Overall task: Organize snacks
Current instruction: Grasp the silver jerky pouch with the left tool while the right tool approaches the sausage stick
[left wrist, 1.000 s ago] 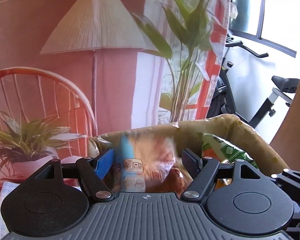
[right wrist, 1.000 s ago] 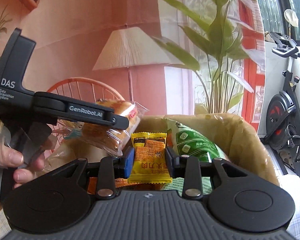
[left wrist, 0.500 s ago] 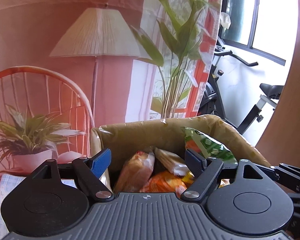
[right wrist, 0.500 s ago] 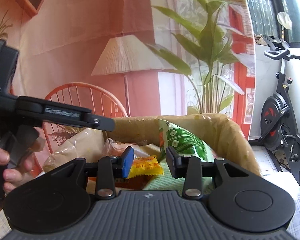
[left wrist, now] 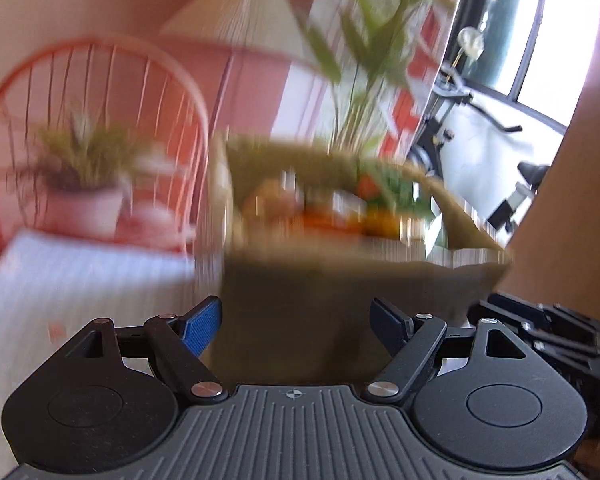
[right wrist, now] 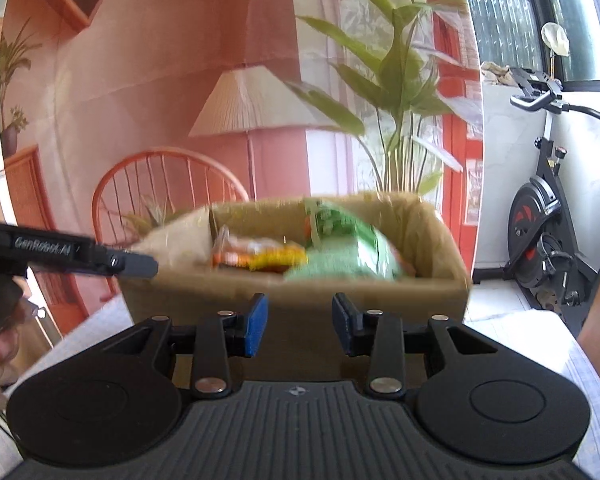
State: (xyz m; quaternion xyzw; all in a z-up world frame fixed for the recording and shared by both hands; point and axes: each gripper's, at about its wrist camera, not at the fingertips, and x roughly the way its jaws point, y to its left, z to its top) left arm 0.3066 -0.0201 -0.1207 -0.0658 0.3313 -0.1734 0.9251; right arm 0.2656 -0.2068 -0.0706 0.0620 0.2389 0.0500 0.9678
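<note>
A brown cardboard box (right wrist: 420,292) holds several snack packs: a green bag (right wrist: 348,248), a yellow-orange pack (right wrist: 276,258) and a clear-wrapped bread pack (right wrist: 240,246). The box also shows, blurred, in the left wrist view (left wrist: 292,292) with snacks (left wrist: 332,208) inside. My right gripper (right wrist: 299,324) is open and empty, just in front of the box's near wall. My left gripper (left wrist: 296,324) is open wide and empty, also in front of the box; its body (right wrist: 80,252) shows at the left of the right wrist view.
The box stands on a white checked tablecloth (left wrist: 80,280). Behind it hangs a backdrop with an orange chair (right wrist: 168,184), a lamp (right wrist: 256,104) and plants. An exercise bike (right wrist: 548,216) stands at the right. A potted plant (left wrist: 84,176) shows at the left.
The left gripper released the bread pack and the right released the yellow pack into the box. Both grippers then pulled back and down from the box, jaws open.
</note>
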